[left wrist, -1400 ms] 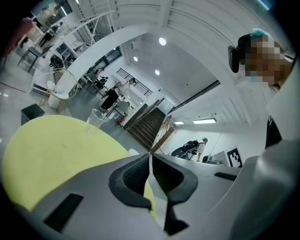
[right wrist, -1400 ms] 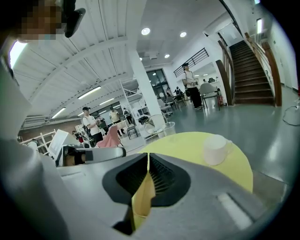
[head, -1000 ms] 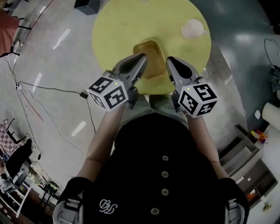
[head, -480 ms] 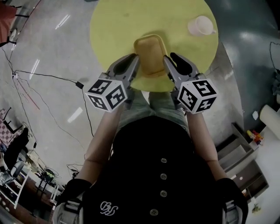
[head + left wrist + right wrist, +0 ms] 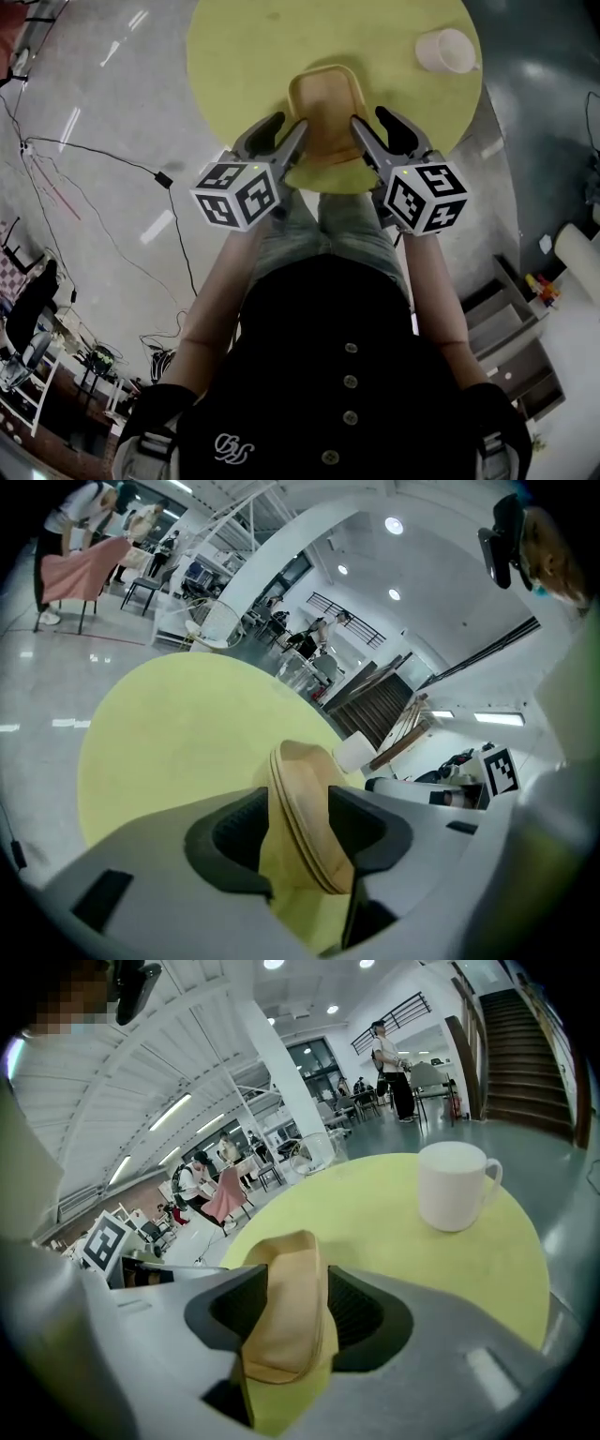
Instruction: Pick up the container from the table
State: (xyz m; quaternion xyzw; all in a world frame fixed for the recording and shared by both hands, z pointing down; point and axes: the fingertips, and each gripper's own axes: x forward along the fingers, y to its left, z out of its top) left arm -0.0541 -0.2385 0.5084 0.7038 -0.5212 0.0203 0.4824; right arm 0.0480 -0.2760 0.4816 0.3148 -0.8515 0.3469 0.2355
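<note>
My left gripper (image 5: pixel 285 127) and right gripper (image 5: pixel 371 120) both released, jaws just been opening, tan container (image 5: pixel 325 98) on the yellow table (image 5: pixel 244 56) between them, one rim inside each pair of jaws, unpinched, white mug (image 5: pixel 445 49) beyond my right gripper

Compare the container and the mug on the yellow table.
The container is tan, the mug white. The container is rectangular; the mug is round with a handle. The container sits near the front edge, the mug farther back and right. Both stand on the table.
</note>
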